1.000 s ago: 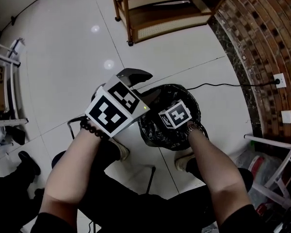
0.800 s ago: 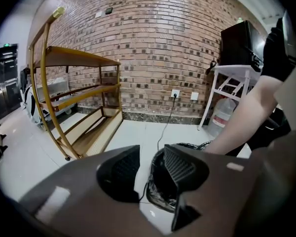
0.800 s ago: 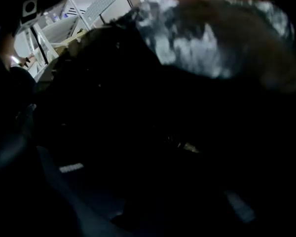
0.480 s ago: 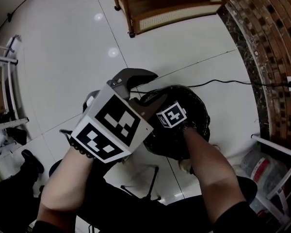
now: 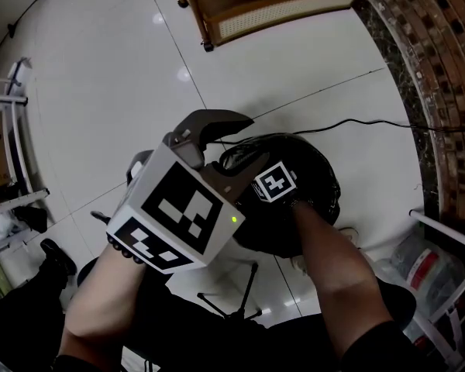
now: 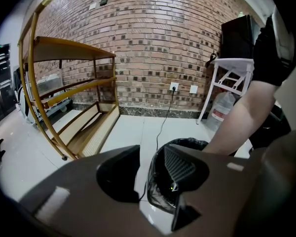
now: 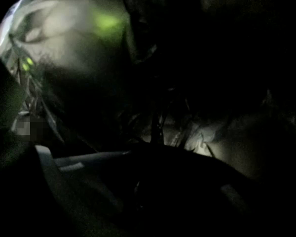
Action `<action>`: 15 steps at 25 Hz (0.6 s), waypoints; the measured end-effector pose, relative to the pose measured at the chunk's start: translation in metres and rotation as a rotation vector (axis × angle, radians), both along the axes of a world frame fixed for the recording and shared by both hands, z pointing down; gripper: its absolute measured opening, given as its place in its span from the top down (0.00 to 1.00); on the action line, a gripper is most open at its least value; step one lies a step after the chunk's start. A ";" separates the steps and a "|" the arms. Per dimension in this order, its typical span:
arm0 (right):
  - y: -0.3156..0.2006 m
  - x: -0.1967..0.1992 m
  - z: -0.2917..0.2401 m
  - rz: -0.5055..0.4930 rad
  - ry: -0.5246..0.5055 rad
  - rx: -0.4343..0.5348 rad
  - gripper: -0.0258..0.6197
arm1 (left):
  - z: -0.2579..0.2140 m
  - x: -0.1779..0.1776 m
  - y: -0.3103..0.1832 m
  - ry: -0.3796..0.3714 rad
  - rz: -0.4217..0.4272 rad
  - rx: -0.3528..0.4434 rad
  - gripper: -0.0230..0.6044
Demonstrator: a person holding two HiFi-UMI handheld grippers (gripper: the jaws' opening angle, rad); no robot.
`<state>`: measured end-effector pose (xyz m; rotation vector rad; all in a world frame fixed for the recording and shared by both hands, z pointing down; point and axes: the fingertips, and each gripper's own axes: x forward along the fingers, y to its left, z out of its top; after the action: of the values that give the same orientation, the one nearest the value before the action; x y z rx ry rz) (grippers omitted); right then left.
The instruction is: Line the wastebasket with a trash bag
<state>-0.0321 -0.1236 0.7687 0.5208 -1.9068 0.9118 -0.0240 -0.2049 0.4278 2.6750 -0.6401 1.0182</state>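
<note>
On a white tiled floor point(image 5: 101, 68), near the foot of a brick wall point(image 6: 153, 38), a round wastebasket point(image 5: 331, 200) is standing upright. A black trash bag point(image 6: 187, 143) is sitting inside it, its crinkled edge showing round the rim. The left gripper point(image 6: 149, 166) is hovering at the near-left side of the rim, jaws about half apart and straddling the bag's edge: the ribbed jaw is hanging inside the basket, the other outside. A sliver of pale floor is showing between the outer jaw and the plastic, so nothing is being clamped. The right gripper point(image 7: 153, 149) is reaching steeply down into the basket; the person's right forearm point(image 5: 325, 262) is rising from it above the rim. Its own view is almost black: its jaws are lying closed together, with crumpled bag film catching dim light just ahead. Whether any film is pinched between them cannot be told. A black cable point(image 5: 372, 122) is trailing across the floor from beside the basket to a wall socket point(image 6: 173, 87). A wooden shelf rack point(image 6: 74, 83) is standing further off to the left, and a white stand point(image 6: 232, 68) with a water bottle point(image 6: 222, 107) beneath it is standing to the right by the wall.
</note>
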 end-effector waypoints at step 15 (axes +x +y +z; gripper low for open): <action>-0.004 0.001 -0.138 -0.145 0.059 0.308 0.87 | 0.015 -0.005 0.014 -0.087 0.029 -0.012 0.70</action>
<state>-0.0311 -0.1274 0.6308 0.5741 -2.0130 0.5061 -0.0294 -0.1905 0.4429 2.6493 -0.6116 1.1482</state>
